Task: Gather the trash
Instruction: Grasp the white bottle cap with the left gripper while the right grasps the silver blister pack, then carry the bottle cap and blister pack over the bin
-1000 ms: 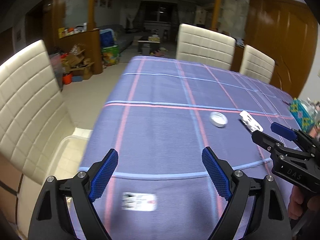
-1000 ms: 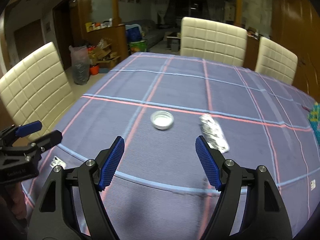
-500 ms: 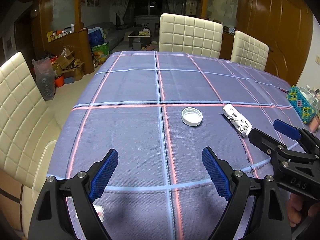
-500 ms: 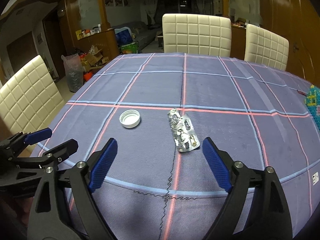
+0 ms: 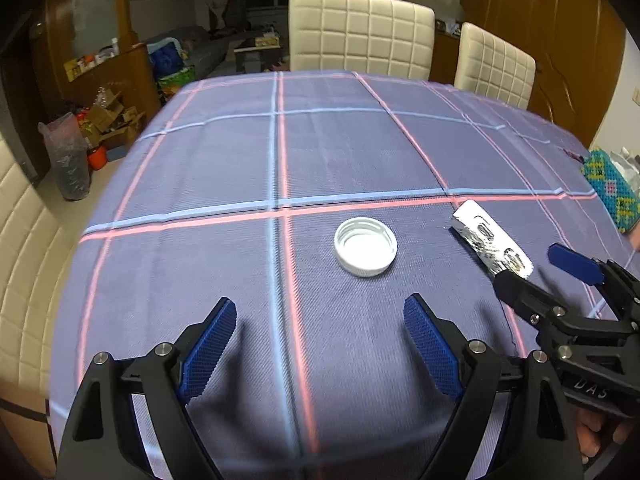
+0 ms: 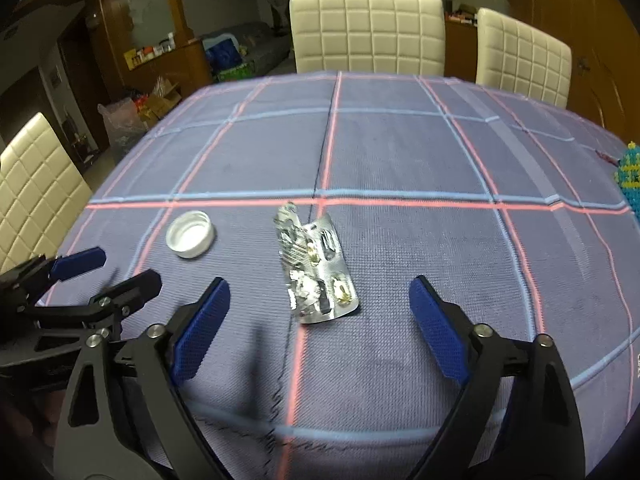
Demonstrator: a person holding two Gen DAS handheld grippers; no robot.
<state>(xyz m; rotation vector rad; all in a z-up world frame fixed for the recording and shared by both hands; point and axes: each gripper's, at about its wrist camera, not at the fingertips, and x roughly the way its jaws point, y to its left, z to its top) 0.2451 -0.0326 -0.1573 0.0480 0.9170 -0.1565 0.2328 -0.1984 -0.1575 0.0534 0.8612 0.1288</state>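
Note:
A white bottle cap (image 5: 365, 246) lies open side up on the blue plaid tablecloth (image 5: 224, 168), just ahead of my left gripper (image 5: 320, 336), which is open and empty. A crumpled silver blister pack (image 6: 316, 270) lies ahead of my right gripper (image 6: 319, 322), which is open and empty, between the lines of its fingers. The cap also shows in the right wrist view (image 6: 190, 234), left of the pack. The pack also shows in the left wrist view (image 5: 490, 242), right of the cap, with the right gripper (image 5: 548, 276) close behind it.
Cream padded chairs (image 5: 360, 34) stand at the far side and another (image 6: 36, 188) at the left. A colourful beaded item (image 5: 610, 188) sits at the table's right edge. Boxes and a bag (image 5: 68, 160) lie on the floor to the left.
Both grippers have moved forward and lower toward the cap and the blister pack, which now look larger and nearer. The label scrap near the left gripper has left view.

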